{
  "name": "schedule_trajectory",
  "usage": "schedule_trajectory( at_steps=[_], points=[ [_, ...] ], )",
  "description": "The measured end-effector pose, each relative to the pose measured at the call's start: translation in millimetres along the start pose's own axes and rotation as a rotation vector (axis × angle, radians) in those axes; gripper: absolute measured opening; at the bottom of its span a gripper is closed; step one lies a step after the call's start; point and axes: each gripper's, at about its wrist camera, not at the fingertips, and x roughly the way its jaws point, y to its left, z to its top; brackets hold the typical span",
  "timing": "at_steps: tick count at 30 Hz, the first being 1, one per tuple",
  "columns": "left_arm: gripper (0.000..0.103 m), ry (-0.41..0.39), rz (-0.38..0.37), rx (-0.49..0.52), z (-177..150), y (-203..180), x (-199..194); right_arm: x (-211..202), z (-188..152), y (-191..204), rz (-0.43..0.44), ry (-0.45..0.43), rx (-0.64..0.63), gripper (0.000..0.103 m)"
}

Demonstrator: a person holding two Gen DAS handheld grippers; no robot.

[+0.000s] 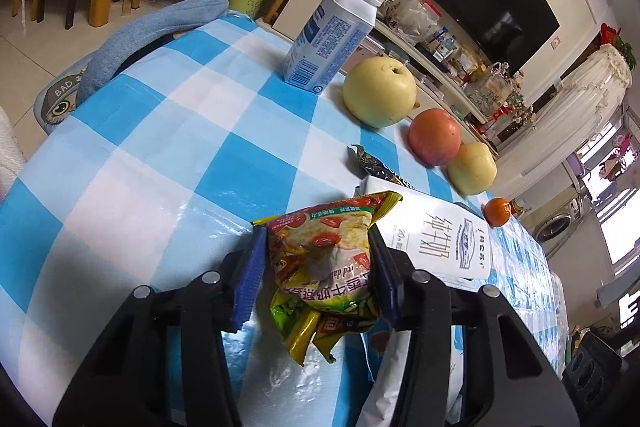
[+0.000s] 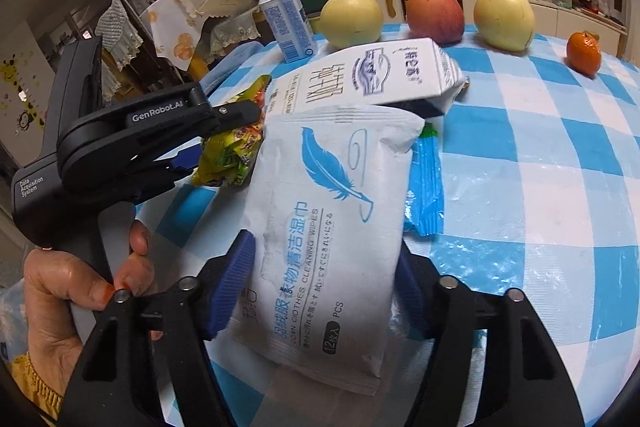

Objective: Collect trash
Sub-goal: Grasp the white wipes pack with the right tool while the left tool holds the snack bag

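A yellow-green snack wrapper (image 1: 320, 259) sits crumpled between the blue pads of my left gripper (image 1: 318, 255), which is shut on it just above the checked tablecloth (image 1: 160, 155). The right wrist view shows that same left gripper (image 2: 248, 131) from the side, clamped on the wrapper (image 2: 230, 155). My right gripper (image 2: 324, 247) is shut on a white wipes pack (image 2: 332, 211) with a blue feather print, its pads against the pack's two long edges. A white milk carton (image 2: 372, 75) lies on its side behind the pack, and a blue wrapper (image 2: 426, 187) lies flat to the pack's right.
A dark snack wrapper (image 1: 376, 167) lies beyond the carton (image 1: 432, 239). An upright white bottle (image 2: 286, 19), two pears (image 2: 352, 19) (image 2: 504, 19), an apple (image 2: 436, 11) and a tangerine (image 2: 584, 53) line the table's far edge. A person's hand (image 2: 60, 287) holds the left gripper's handle.
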Motion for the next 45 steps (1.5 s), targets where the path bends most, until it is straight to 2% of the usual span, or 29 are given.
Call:
schedule_trajectory(
  at_steps=[7,9,18,36,45],
  points=[
    [0.047,-0.009,-0.005,-0.01,1,4,-8,-3,2,-7,0.037,0.005,0.021,0.056],
    [0.047,-0.012,-0.009,-0.011,0,6,-10,-6,1,-6,0.037,-0.001,0.012,0.049],
    [0.046,-0.025,-0.027,0.008,-4,5,-23,-14,-2,-6,0.024,-0.009,-0.026,0.044],
    [0.046,-0.061,-0.001,0.133,-30,-11,-54,-46,-9,-8,-0.05,-0.082,-0.048,0.043],
    [0.046,-0.111,0.074,0.192,-41,-11,-80,-63,-12,-3,-0.055,-0.124,-0.076,0.043]
  ],
)
